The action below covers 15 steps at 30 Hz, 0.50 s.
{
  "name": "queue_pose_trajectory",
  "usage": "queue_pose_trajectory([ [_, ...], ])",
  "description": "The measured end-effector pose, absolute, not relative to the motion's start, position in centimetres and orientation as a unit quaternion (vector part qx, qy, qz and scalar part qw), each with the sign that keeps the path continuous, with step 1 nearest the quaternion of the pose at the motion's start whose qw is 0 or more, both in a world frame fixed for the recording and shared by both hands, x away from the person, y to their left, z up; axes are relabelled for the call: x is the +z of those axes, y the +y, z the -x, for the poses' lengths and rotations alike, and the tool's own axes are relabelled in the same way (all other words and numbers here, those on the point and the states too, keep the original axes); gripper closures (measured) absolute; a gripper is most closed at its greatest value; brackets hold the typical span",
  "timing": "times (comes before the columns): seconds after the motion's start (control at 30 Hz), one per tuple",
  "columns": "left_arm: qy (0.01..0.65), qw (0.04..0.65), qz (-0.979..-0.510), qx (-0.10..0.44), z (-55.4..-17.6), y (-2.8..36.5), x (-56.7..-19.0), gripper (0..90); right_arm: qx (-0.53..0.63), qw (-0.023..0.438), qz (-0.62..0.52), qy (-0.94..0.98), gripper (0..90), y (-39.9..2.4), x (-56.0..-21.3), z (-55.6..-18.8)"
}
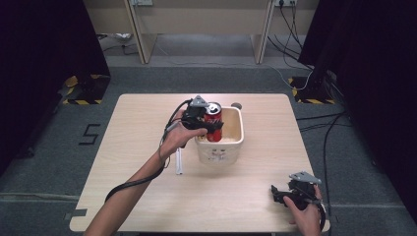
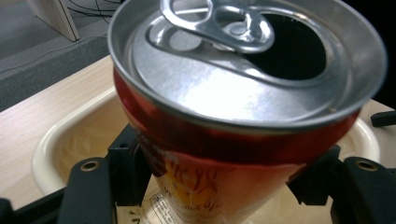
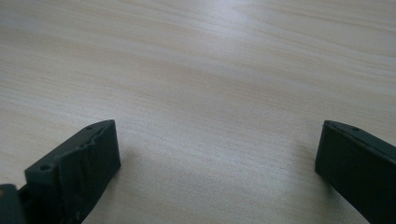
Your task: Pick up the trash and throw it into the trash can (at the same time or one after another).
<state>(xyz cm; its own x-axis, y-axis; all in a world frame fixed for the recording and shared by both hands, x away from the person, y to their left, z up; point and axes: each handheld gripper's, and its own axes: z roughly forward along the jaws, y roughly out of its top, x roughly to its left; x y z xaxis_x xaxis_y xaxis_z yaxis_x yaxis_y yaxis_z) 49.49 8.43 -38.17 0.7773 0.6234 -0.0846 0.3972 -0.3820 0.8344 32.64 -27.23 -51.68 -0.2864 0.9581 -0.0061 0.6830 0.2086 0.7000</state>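
A red drink can (image 1: 214, 121) with an opened silver top stands upright over the left part of a cream plastic tub (image 1: 235, 142) at the table's middle. My left gripper (image 1: 210, 124) is shut on the can, its jaws pressing the can's sides, as the left gripper view shows around the can (image 2: 243, 140) above the tub (image 2: 51, 140). My right gripper (image 1: 278, 192) rests low near the table's front right corner, open, with bare wood between its fingers (image 3: 79, 163).
A thin white stick-like object (image 1: 179, 161) lies on the table left of the tub. A small dark round thing (image 1: 236, 105) sits behind the tub. The wooden table (image 1: 147, 196) ends close to my right hand. Cables run over the floor at right.
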Motion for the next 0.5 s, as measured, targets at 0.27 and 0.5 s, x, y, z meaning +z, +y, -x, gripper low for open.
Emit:
queue_pose_trajectory([
  [0.27, 0.304, 0.454, -0.83, 0.113, -49.2, 8.5, -39.1, 30.4, 0.301, 0.229, -0.551, 0.744, 0.2, -27.2, -51.7, -32.7],
  [0.5, 0.308, 0.476, -0.816, 0.11, -48.6, 9.5, -37.8, 15.3, 0.301, 0.229, -0.55, 0.744, 0.2, -27.2, -51.7, -32.7],
])
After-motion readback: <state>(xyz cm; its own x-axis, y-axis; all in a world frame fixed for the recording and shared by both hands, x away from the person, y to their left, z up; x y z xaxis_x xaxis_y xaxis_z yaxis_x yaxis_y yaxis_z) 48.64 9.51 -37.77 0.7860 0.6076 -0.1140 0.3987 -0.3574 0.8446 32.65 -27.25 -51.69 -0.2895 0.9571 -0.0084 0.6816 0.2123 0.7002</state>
